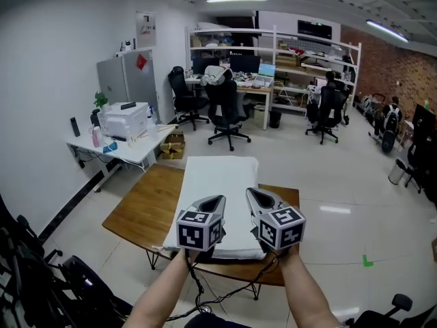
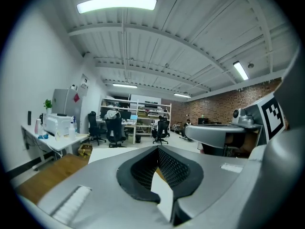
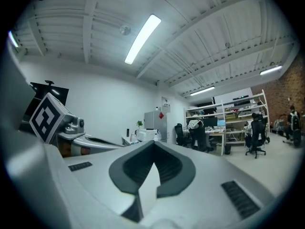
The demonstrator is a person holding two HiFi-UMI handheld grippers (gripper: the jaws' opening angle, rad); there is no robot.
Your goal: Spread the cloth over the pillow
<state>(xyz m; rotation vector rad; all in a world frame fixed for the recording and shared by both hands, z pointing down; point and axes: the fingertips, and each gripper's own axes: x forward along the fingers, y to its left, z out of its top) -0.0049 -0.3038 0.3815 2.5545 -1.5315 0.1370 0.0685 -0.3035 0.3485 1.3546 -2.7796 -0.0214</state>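
— Both sets of jaws closed, are we agreed?

— We are. Our left gripper has its jaws pressed together on a fold of the white cloth; the fold shows between the pads in the left gripper view. Our right gripper matches it, jaws together with a white fold nipped between them.

— And where do we find the cloth?

— Lying lengthways on the wooden table, covering the pillow, whose thick edge shows at the near end. We hold both grippers side by side at that end, tips tilted upward. Office chairs stand well beyond the table.
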